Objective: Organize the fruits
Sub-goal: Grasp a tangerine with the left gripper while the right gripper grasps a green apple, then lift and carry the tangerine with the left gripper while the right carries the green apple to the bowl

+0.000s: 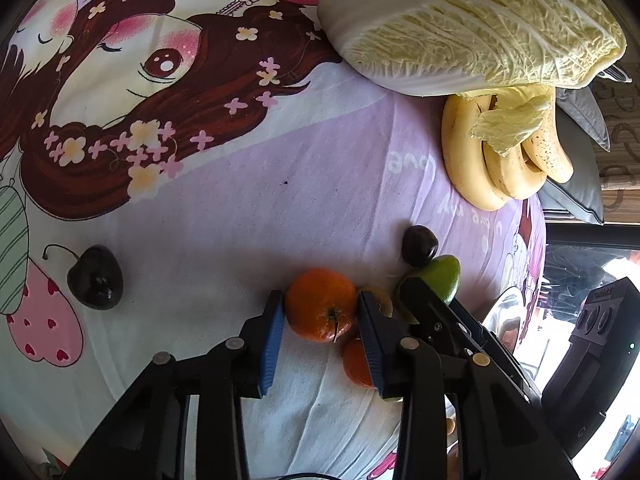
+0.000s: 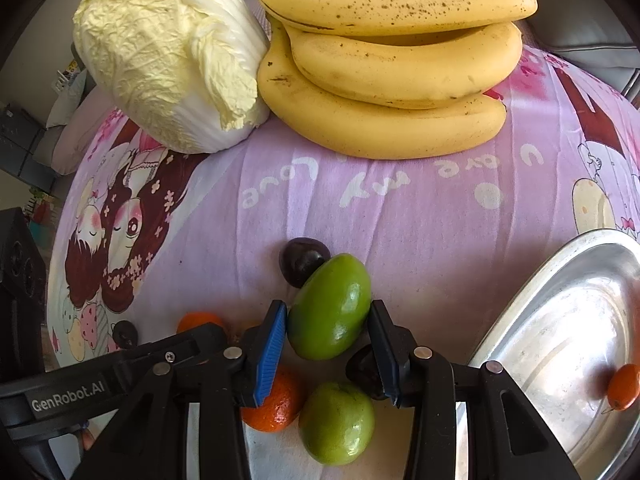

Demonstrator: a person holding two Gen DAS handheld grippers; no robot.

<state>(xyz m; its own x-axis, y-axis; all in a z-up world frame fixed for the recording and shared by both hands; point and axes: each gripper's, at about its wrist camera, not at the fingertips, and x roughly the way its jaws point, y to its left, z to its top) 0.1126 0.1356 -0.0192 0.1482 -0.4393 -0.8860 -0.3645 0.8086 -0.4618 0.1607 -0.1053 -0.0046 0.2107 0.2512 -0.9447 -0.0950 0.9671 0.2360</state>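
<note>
Fruit lies bunched on a cartoon-printed purple cloth (image 2: 420, 216) spread over the surface, and both claws have come down on the cluster at once. The left claw (image 1: 320, 312) is clenched on an orange mandarin (image 1: 320, 304), its blue pads touching both sides near the fruit's widest part. The right claw (image 2: 328, 320) brackets a green oval fruit (image 2: 330, 308); its left pad touches the skin, while the right pad sits just beside it, so I judge the grip barely made, if at all. A metal tray (image 2: 560, 320) waits to the right, already holding one small orange fruit (image 2: 623, 386), and is probably where these belong. The main risk is crowding: the two claws work almost shoulder to shoulder, so lifting either could knock the other. The green fruit is slick and tapered and could squirt out of a loose pinch. A dark cherry (image 2: 304, 260) touches its far end, and a second green fruit (image 2: 336, 424), another mandarin (image 2: 276, 404) and another dark fruit (image 2: 364, 364) lie just under the fingers, all free to roll. Bananas (image 2: 384, 80) and a napa cabbage (image 2: 168, 52) lie well apart.
</note>
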